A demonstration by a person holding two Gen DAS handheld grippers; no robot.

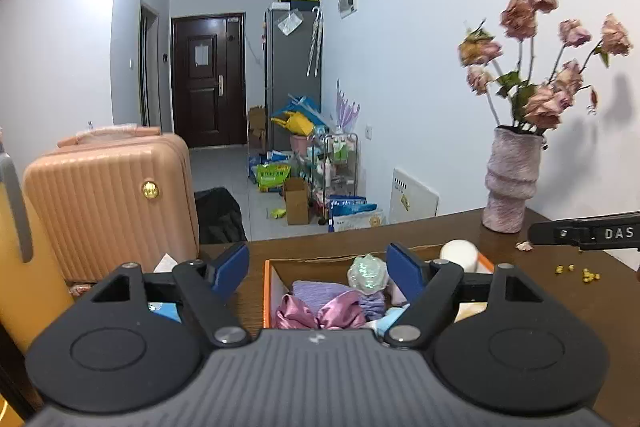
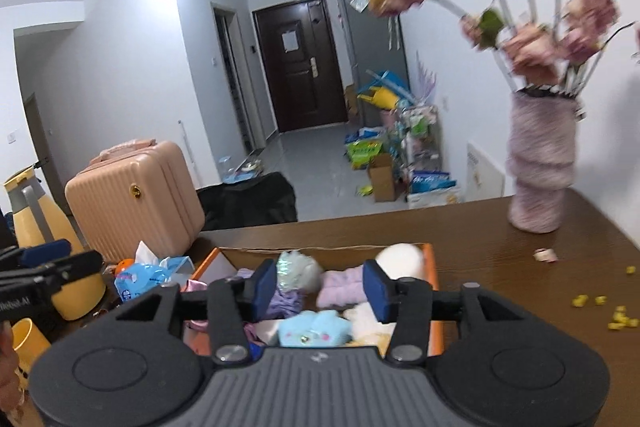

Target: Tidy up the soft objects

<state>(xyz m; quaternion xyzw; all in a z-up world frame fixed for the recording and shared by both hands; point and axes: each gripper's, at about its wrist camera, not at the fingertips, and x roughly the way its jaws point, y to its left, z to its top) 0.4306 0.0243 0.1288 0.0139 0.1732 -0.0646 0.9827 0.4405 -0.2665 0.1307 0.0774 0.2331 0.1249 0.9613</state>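
Presently I have both grippers poised above the box [image 2: 434, 267], an orange-rimmed carton on the brown table [image 2: 460, 231], so that either can drop straight onto its contents.

Left gripper [image 1: 318, 269]: fingers wide apart, nothing between them, hovering over the box's left half. I judge it is held open ready to take a piece.

Right gripper [image 2: 320, 281]: fingers apart, somewhat narrower, empty, framing the middle of the pile.

Soft objects, all inside the box, heaped and touching:
- pink bow [image 1: 320, 311], satin, glossy, crumpled, at the near left edge;
- purple cloth [image 1: 320, 289], pleated, folded behind the bow;
- mint pouf [image 2: 298, 269], gauzy, iridescent, riding high on the heap;
- lilac plush [image 2: 344, 285], ribbed, beside the pouf;
- blue plush [image 2: 316, 329], fluffy, small stitched face, nearest my right gripper;
- white ball [image 2: 402, 259], fuzzy, in the far right corner;
- cream fleece [image 2: 366, 323], partly hidden by a finger.

Beside the box, left: tissue pack [image 2: 148, 273]. Far right of the table: vase [image 2: 538, 179] of dried roses, well apart.
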